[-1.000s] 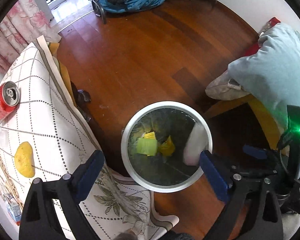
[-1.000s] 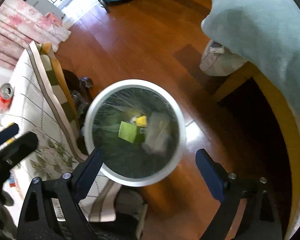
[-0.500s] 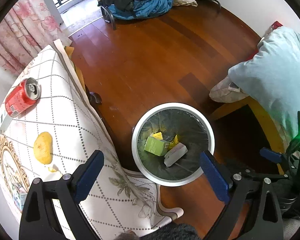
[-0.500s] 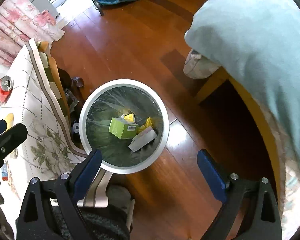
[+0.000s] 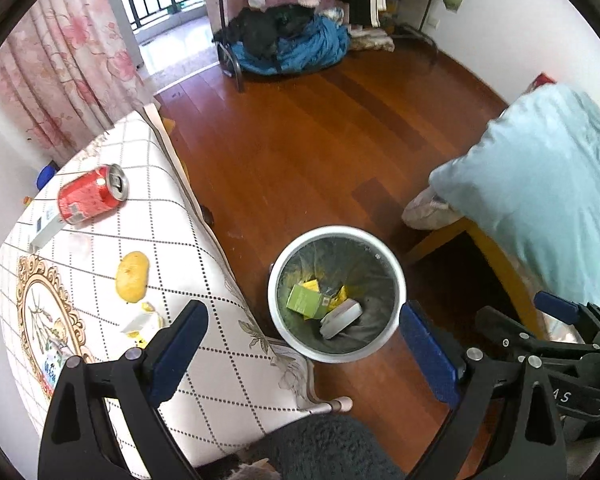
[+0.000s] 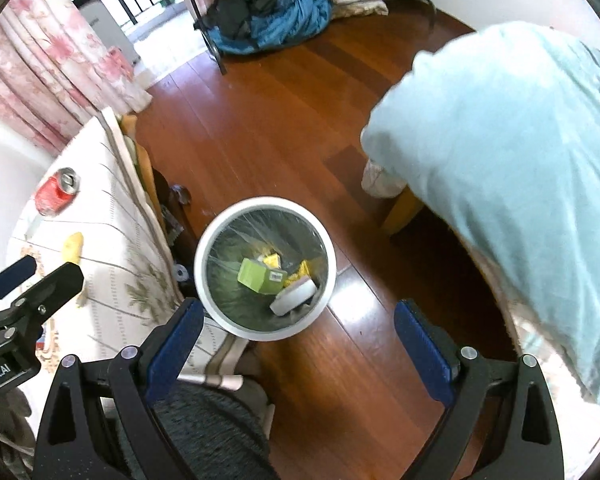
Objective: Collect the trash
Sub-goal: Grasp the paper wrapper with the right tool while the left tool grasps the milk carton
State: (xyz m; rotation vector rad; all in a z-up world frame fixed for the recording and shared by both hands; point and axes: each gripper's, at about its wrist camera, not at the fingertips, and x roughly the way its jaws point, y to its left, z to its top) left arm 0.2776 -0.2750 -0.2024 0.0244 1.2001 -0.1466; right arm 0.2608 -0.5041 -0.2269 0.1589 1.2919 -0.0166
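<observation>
Trash remains on the desk (image 5: 204, 264), which wears a white cloth with a dotted diamond grid: a crushed red aluminium can (image 5: 92, 195) lying on its side, a yellow oval scrap (image 5: 132, 276) nearer me, and a torn white wrapper (image 5: 142, 325) beside the left claw (image 5: 300, 332). The round white bin with a dark liner (image 5: 396, 280) stands on the floor just off the desk edge and already holds a green carton (image 5: 306, 301), yellow scraps and a flat white piece. I hold both claws spread wide and empty; the right claw (image 6: 296, 332) hangs above the bin. My judgement: swing the left claw over the wrapper, straddle it squarely, close firmly, and avoid snagging the cloth. The floor is reddish wood planks; a pale blue quilt (image 6: 500, 180) lies on the right, pink floral curtains (image 5: 60, 72) and a clothes rack (image 5: 260, 20) stand beyond.
</observation>
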